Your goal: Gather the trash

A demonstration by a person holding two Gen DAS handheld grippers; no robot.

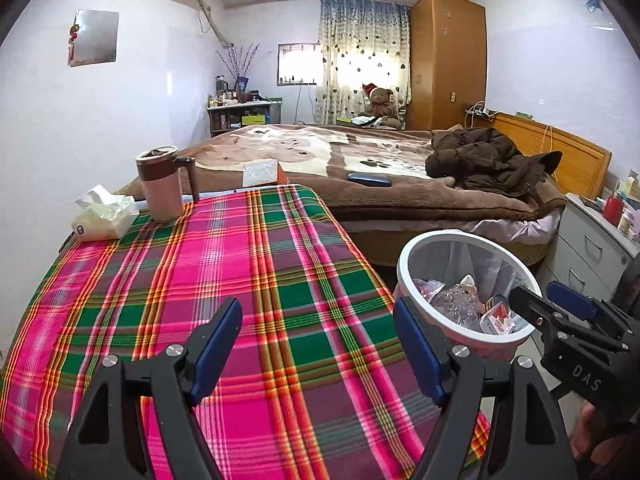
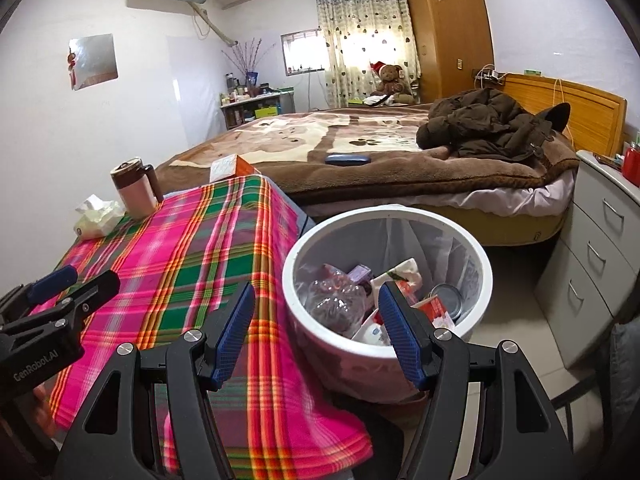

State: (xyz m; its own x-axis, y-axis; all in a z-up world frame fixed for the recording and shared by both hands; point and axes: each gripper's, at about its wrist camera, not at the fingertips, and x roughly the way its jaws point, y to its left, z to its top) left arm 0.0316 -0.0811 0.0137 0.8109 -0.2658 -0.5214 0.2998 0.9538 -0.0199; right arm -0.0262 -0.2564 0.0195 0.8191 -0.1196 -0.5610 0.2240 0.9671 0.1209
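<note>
Your left gripper (image 1: 318, 354) has its blue-padded fingers (image 1: 216, 344) spread wide with nothing between them, only the pink, green and orange plaid cloth of the surface (image 1: 224, 280) beneath. Your right gripper (image 2: 316, 334) is spread the same way and empty; its right finger (image 2: 400, 332) overlaps the white round trash bin with a clear liner (image 2: 472, 248), hiding part of the contents. In the bin you can make out a crumpled clear plastic bottle (image 2: 332, 300), a small purple carton (image 2: 360, 274), a metal can (image 2: 448, 298) and red-and-white wrappers (image 2: 434, 308); what lies deeper is hidden. The bin's base is cut off behind the gripper body.

Beyond the left fingers, at the far edge of the surface, stand a pink and brown lidded mug (image 1: 160, 184) and a soft white tissue pack (image 1: 104, 216) just beside it. The print on the pack is too small to read.

Past the surface is a bed with a brown blanket (image 1: 360, 164), a dark brown jacket (image 1: 484, 160) heaped on it and a dark blue case (image 1: 369, 179). To the right of the right fingers stands a grey drawer unit (image 2: 600, 248), partly cut off by the frame edge. A wooden wardrobe (image 1: 448, 60) and a teddy bear (image 1: 380, 102) sit at the far wall.
</note>
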